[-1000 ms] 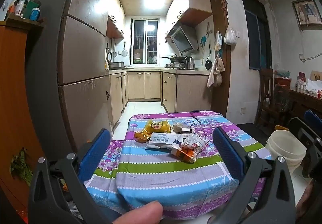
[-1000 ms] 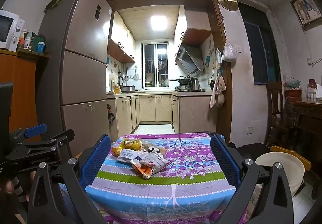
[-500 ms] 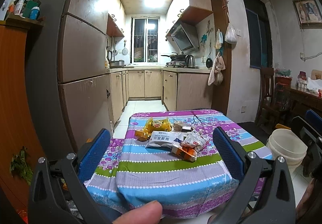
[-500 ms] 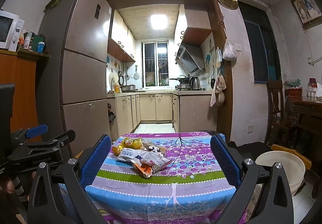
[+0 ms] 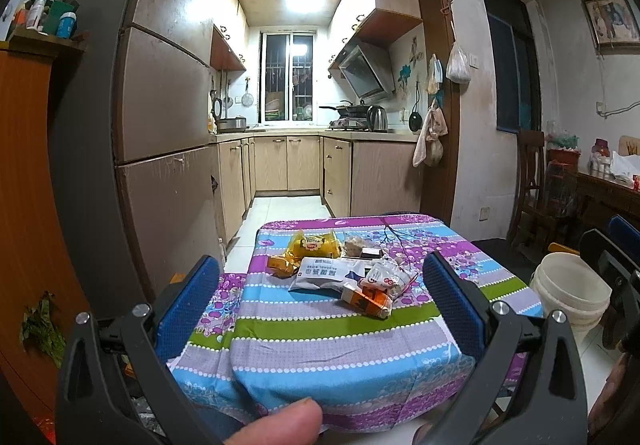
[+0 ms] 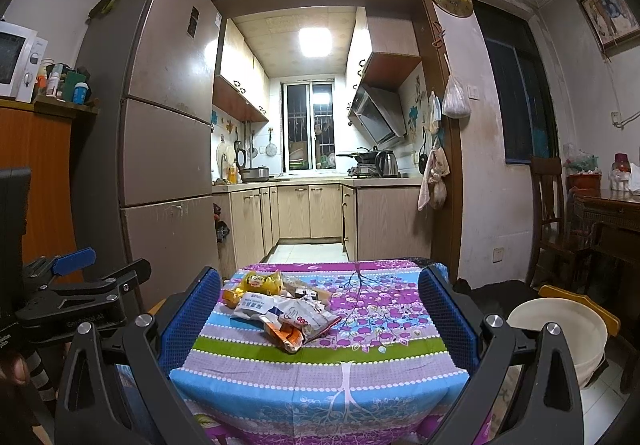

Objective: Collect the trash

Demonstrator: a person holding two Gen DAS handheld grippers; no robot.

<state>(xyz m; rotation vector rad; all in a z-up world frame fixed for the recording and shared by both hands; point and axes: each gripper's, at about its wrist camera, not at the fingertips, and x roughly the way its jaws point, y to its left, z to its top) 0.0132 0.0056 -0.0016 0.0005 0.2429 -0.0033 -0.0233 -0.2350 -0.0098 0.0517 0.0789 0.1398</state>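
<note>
Your left tool hangs short of the counter, blue pads spread wide, gripping nothing; your thumb tip shows at the bottom edge. Trash sits in one cluster on the striped cloth, left of centre, toward the far half. Left to right in the left view: small orange wrapper; yellow snack bag behind it, near the far edge; white packet, long axis running left-right across the counter; white-and-red wrapper overlapping its right end; orange carton nearest you, long axis slanting from far-left to near-right. White bucket stands on the floor, right of the counter. Your right tool likewise spread wide and empty, level with the near edge, pile between its pads
</note>
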